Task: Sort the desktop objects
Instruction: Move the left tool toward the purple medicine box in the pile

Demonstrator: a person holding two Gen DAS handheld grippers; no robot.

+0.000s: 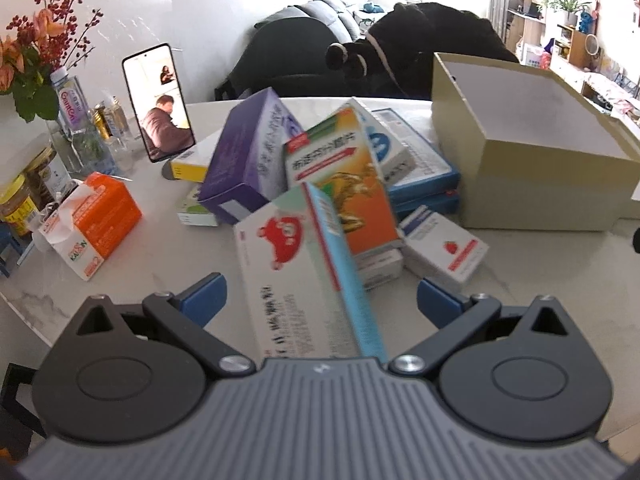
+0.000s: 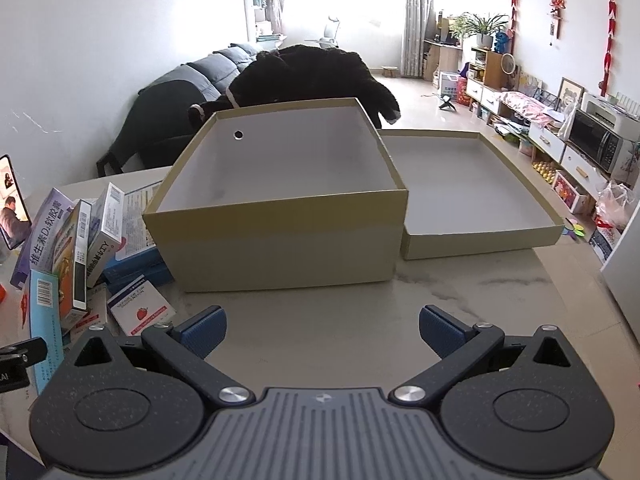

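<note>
Although the big cardboard box (image 2: 276, 216) stands open and ready on the table, we see nothing inside it yet, so we judge the sorting barely begun. The medicine boxes (image 1: 320, 184) lie in a loose heap just to the left of it, some tilted against each other: a purple carton (image 1: 248, 152), an orange-and-green one (image 1: 344, 184), a small strawberry-marked packet (image 1: 446, 250), and blue flat packs (image 1: 424, 176) underneath. Nearest to us, a white box with a red cartoon figure (image 1: 292, 276) sits between the spread fingers of our left gripper (image 1: 320, 300); the pads are well apart and do not touch it. Our right gripper (image 2: 322, 330) is also wide apart, over bare tabletop in front of the cardboard box, holding nothing. The box lid (image 2: 476, 204) lies upturned beside the box on its right.

The table (image 2: 360, 320) is pale marble-patterned stone. At its left side stand an orange tissue pack (image 1: 96, 224), a propped phone (image 1: 158, 102), bottles and a vase of flowers (image 1: 40, 64). Beyond it we see a bright living room with a grey sofa (image 2: 216, 68) and shelves along the right wall.
</note>
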